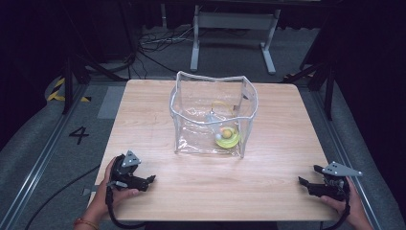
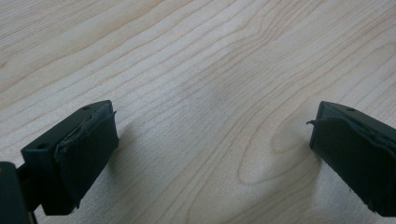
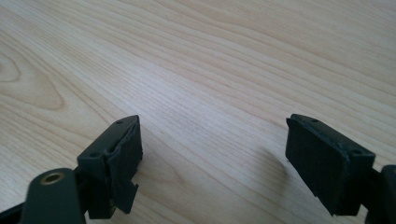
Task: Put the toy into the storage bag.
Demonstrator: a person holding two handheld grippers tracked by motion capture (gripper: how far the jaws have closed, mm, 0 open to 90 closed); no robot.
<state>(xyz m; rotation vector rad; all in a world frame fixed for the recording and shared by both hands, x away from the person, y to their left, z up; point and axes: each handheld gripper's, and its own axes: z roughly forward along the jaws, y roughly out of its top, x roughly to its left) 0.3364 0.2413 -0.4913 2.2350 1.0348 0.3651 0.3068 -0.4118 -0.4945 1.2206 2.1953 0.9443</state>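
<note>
A clear plastic bag (image 1: 213, 115) with a white rim stands upright in the middle of the wooden table (image 1: 143, 110). Inside it lie a yellow-green ring-shaped toy (image 1: 229, 137) with small balls and a yellow cord. My left gripper (image 1: 149, 181) rests low near the table's front left corner, jaws open over bare wood (image 2: 205, 93). My right gripper (image 1: 308, 175) sits near the front right corner, pointing left, jaws open with nothing between them, only wood grain (image 3: 210, 93) beneath. Both grippers are well in front of the bag.
A white metal stand (image 1: 234, 33) and loose cables lie on the grey floor beyond the table. Black frame legs stand at the left and right. A floor mark "4" (image 1: 79, 135) is to the left. Bare wood stretches between the two grippers.
</note>
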